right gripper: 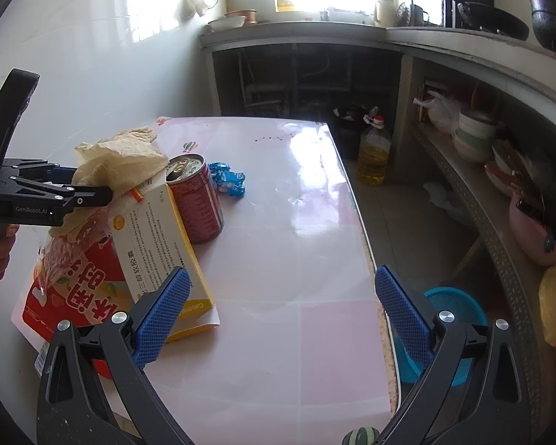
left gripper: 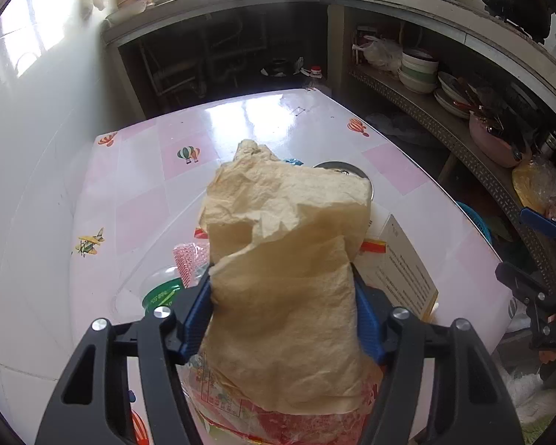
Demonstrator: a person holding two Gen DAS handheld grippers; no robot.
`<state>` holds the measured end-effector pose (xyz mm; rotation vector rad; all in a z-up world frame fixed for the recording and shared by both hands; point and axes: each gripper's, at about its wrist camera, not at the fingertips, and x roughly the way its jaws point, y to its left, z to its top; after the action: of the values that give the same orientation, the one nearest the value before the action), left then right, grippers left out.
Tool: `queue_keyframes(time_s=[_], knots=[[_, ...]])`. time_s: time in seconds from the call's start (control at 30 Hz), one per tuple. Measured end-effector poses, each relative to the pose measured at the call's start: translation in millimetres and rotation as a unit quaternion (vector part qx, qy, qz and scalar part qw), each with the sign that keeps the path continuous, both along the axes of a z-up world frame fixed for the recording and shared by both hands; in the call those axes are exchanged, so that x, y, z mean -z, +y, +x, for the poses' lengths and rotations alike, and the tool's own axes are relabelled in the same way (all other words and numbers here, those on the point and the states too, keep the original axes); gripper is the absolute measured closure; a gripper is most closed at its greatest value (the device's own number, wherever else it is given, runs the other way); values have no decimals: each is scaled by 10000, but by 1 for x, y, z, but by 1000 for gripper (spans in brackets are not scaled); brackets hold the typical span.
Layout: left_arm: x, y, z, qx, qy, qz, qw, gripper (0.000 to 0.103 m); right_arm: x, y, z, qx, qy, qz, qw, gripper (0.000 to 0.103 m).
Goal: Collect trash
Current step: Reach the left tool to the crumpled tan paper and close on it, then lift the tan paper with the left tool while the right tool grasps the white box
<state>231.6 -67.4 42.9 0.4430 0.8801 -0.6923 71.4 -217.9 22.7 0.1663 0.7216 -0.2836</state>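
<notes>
The left gripper [left gripper: 283,296] has its blue pads pressed against both sides of a crumpled tan paper wad [left gripper: 285,259], clamping it; the paper bulges forward past the fingertips and hides most of what lies ahead of them. Beneath and just behind the pads sits a red printed snack bag [left gripper: 263,422], with a green-lidded clear cup [left gripper: 161,294] to the gripper's left and a white-and-yellow medicine box [left gripper: 407,270] to its right. A red drink can [right gripper: 198,200] stands just beyond the box, its top partly covered by the paper in the left wrist view. A blue crumpled wrapper [right gripper: 228,181] lies just past the can, apart from it.

The right gripper [right gripper: 281,307] hangs with its jaws wide apart and nothing between them. Its left pad [right gripper: 163,315] is close over the near corner of the medicine box; whether it touches is hard to tell from this angle. Its right pad overhangs the right edge of the pink-and-white checked table [right gripper: 296,222].

Ahead of the right gripper the tabletop is bare up to the far edge. To its right, past the table edge, a blue basket [right gripper: 452,307] sits on the floor below, and a bottle of cooking oil [right gripper: 374,155] stands further ahead near the far corner. To the left gripper's left, the table runs up against the tiled wall.
</notes>
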Motion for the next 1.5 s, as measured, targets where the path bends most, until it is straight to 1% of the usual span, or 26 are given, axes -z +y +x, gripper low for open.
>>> queue_keyframes(time_s=[0.03,0.17,0.23,0.37,0.5,0.6,0.7,0.73,0.8,0.87,0.93,0.97,1.0,1.07,1.2,1.27,1.43,1.5], knots=[[-2,1,-1,-3,-32,-14,10000,48,0,1,0,-2,1,1,10000,8],[-8,5,-4,-1,-122,-70,9999,61,-1,1,0,-3,0,-5,10000,8],[-12,8,-4,0,-130,-149,9998,70,-2,1,-1,0,-15,-13,10000,8],[-22,15,-4,-101,-134,-414,9990,78,-2,2,-2,-1,-44,-7,10000,8],[-35,25,-5,-209,-227,-683,9972,89,-5,3,-4,-52,-108,37,9999,8],[-44,34,-8,-347,-334,-884,9949,93,-10,4,-4,-196,-222,271,9992,8],[-54,45,-11,-521,-421,-1091,9918,95,-20,5,-2,-471,-453,750,9950,8],[-57,50,-13,-580,-462,-1160,9905,95,-24,7,-1,-605,-538,912,9925,8],[-63,58,-16,-715,-583,-1264,9877,96,-31,12,5,-991,-668,1398,9829,8],[-68,68,-20,-873,-700,-1334,9847,96,-34,18,13,-1370,-735,2007,9672,8],[-71,77,-23,-1026,-767,-1405,9818,97,-32,25,24,-1666,-725,2631,9475,12],[-72,81,-24,-1098,-776,-1439,9804,97,-29,29,31,-1767,-658,2911,9379,17],[-72,86,-26,-1175,-773,-1476,9790,97,-26,34,37,-1841,-563,3115,9305,22],[-71,93,-27,-1285,-739,-1537,9769,97,-19,45,48,-1917,-362,3374,9209,27],[-66,109,-32,-1470,-667,-1641,9731,97,-8,61,65,-1937,-66,3703,9084,40],[-64,115,-33,-1537,-631,-1676,9718,97,-3,65,72,-1918,-16,3815,9043,44],[-59,129,-39,-1624,-650,-1710,9696,97,1,73,84,-1718,-3,3853,9067,54],[-57,134,-40,-1631,-659,-1735,9690,97,4,76,87,-1689,17,3921,9043,60]])
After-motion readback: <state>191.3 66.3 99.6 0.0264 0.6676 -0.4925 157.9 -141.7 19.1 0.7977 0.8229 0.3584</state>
